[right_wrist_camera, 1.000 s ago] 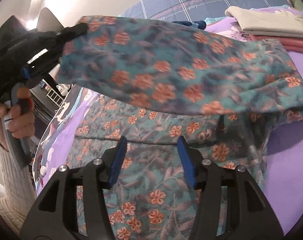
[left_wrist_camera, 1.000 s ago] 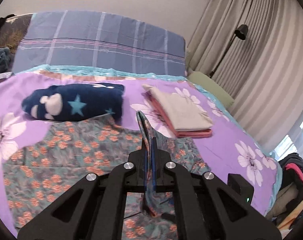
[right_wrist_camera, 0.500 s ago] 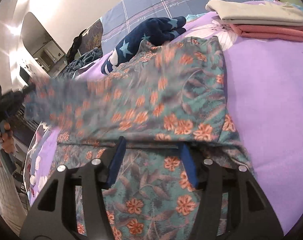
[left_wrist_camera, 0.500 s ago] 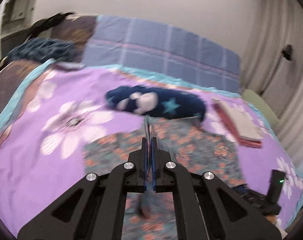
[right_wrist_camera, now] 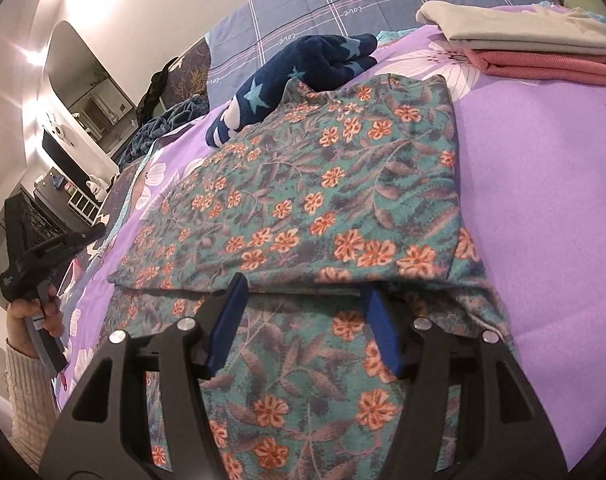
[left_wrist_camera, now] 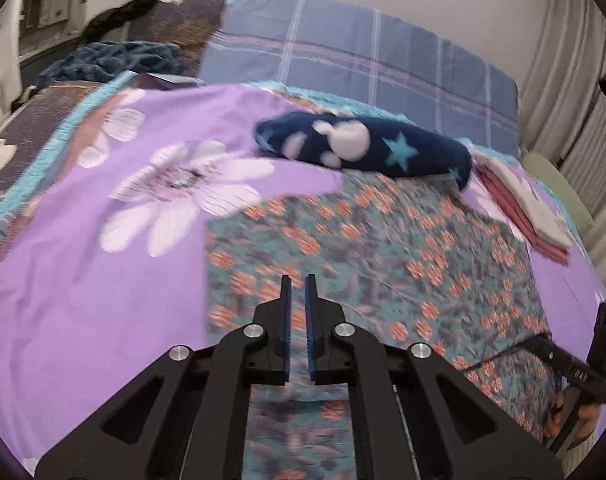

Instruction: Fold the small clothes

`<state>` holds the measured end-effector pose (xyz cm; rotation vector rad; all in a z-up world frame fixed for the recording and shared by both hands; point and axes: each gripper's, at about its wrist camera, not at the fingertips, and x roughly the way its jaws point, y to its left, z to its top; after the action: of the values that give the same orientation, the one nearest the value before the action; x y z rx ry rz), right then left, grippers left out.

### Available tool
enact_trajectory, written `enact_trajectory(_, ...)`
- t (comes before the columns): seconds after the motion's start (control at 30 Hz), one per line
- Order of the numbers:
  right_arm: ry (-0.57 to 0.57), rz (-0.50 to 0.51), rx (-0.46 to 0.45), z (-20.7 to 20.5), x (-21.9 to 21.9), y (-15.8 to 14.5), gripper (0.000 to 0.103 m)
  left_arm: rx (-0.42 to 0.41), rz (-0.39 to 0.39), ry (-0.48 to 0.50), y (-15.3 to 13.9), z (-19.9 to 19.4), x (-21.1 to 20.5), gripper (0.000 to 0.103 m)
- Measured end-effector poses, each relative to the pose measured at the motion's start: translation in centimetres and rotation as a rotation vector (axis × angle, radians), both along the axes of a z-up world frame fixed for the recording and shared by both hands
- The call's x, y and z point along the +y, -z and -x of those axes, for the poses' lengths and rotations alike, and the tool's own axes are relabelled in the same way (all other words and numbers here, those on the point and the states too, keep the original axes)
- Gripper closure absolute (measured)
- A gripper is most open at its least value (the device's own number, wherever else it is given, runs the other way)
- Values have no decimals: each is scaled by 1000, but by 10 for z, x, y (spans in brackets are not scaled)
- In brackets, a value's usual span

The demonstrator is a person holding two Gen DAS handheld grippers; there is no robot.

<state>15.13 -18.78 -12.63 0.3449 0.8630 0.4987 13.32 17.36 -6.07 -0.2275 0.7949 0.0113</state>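
A teal garment with orange flowers point(left_wrist_camera: 383, 248) lies flat on the purple flowered sheet point(left_wrist_camera: 83, 280), its far half folded over onto itself point(right_wrist_camera: 323, 184). My left gripper point(left_wrist_camera: 297, 278) hovers over the garment's left edge; its jaws are opening, a narrow gap shows and no cloth is between them. My right gripper point(right_wrist_camera: 305, 286) sits low at the near fold edge; its jaws are opening wide, with the cloth under them, not pinched. The left gripper point(right_wrist_camera: 43, 248) also shows at the far left of the right wrist view, in a hand.
A rolled navy fleece with stars point(left_wrist_camera: 363, 148) lies just beyond the garment. A folded stack, beige on pink point(right_wrist_camera: 523, 40), sits at the far right. A blue plaid pillow point(left_wrist_camera: 363, 52) lines the headboard. Curtains hang at the right; a dark blanket point(left_wrist_camera: 111, 60) is at the far left.
My left gripper carried the lifted flap across to the left, lowered it flat onto the garment and let go. The right gripper stayed put, its jaws a little wider.
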Motion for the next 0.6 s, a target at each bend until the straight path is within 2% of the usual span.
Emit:
enact_trajectory(0.07, 0, 1, 0, 0, 0, 0, 43, 33, 30, 55, 15, -6, -13, 88)
enact_trajectory(0.13, 0, 2, 0, 0, 0, 0, 43, 77, 35, 85, 31, -12, -23, 69)
enact_trajectory(0.17, 0, 3, 0, 0, 0, 0, 43, 115, 8, 84, 44, -16, -28, 67)
enact_trajectory(0.2, 0, 1, 0, 0, 0, 0, 43, 123, -26, 80, 53, -18, -31, 67)
enact_trajectory(0.27, 0, 2, 0, 0, 0, 0, 43, 84, -96, 99, 57, -16, -37, 66)
enact_trajectory(0.4, -14, 28, 9, 1, 2, 0, 43, 88, -117, 67, 56, -15, -38, 64)
enact_trajectory(0.57, -54, 195, 10, 16, 10, -10, 43, 77, -136, 63, 58, -13, -41, 64)
enact_trajectory(0.6, -76, 192, 12, 21, 8, -15, 43, 75, -135, 64, 58, -13, -41, 63)
